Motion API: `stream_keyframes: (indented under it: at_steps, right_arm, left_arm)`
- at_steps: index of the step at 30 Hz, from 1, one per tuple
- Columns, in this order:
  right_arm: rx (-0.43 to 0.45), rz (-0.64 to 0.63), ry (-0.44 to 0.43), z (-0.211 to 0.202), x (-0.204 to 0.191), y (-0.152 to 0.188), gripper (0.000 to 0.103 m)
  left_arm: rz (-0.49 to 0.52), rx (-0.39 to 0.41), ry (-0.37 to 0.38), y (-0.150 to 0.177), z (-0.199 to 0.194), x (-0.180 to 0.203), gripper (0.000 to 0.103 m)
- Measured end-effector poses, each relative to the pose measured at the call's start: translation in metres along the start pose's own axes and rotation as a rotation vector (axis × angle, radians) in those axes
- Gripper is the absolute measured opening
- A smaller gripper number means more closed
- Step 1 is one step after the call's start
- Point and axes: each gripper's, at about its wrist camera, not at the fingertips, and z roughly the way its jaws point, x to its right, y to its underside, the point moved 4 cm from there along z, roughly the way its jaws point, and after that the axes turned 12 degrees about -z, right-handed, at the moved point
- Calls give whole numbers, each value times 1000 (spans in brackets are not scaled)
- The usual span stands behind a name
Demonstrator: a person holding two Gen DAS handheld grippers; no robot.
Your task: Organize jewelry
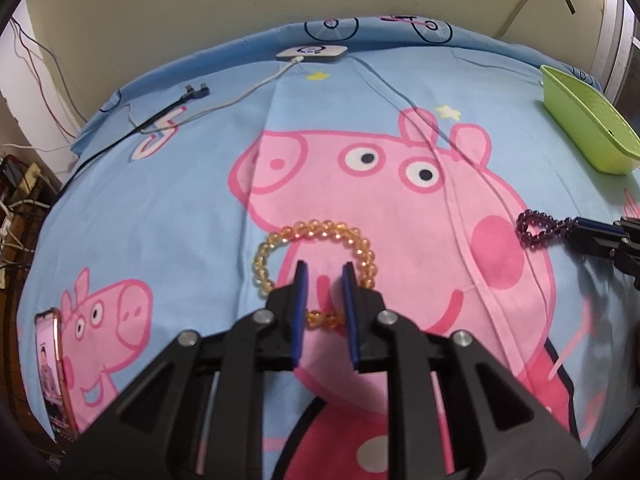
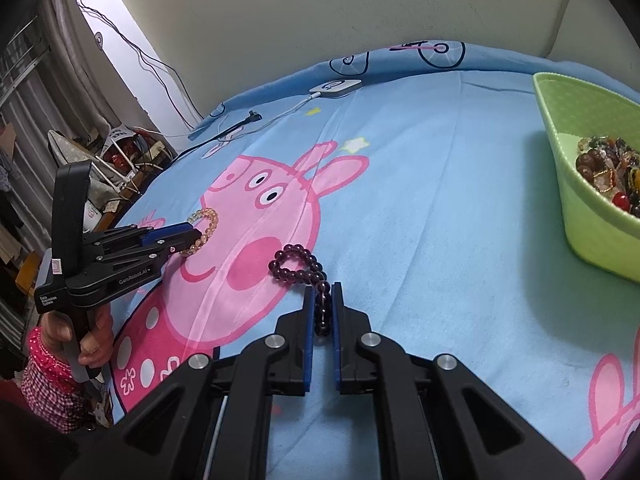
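Laying out beads looks like the step in hand: each gripper has a bracelet at its tips on the sheet [image 2: 420,200], while the tub [image 2: 592,240] at the right edge holds a heap of mixed jewelry.

Nearest in the right wrist view, the right gripper [image 2: 321,294] is clamped on the purple bracelet [image 2: 298,266]. A doubled strand of dark beads runs down between the blue pads, and the rest of the loop spills forward past the tips onto the sheet.

In the left wrist view, the left gripper [image 1: 325,270] stands with its jaws narrowly apart. The amber bracelet [image 1: 316,254] lies flat on the sheet, its near arc crossing the gap between the fingers low down, its far arc curving around beyond the tips. The pads do not appear to press on the beads, so I judge that this bracelet is loose, resting on the cloth and not gripped.

The two bracelets lie well apart. Whether the purple one is to be set down here or carried to the tub cannot be told; either way, the next move calls for the left fingers to clear the amber loop without snagging it.

Further off, a phone [image 1: 50,364] lies at the sheet's left edge, and a small white charger [image 1: 312,53] with its cable rests near the wall.
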Motion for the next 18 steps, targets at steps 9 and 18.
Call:
stream_keyframes:
  at_steps: [9,18]
  right_arm:
    - [29,-28,-152,-9,-11,-1,0]
    - [51,-123,-182,-12,-35,-29,32]
  left_arm:
    - [2,-17,102,4,2,3,0]
    - [-24,-126,424,29,-16,9,2]
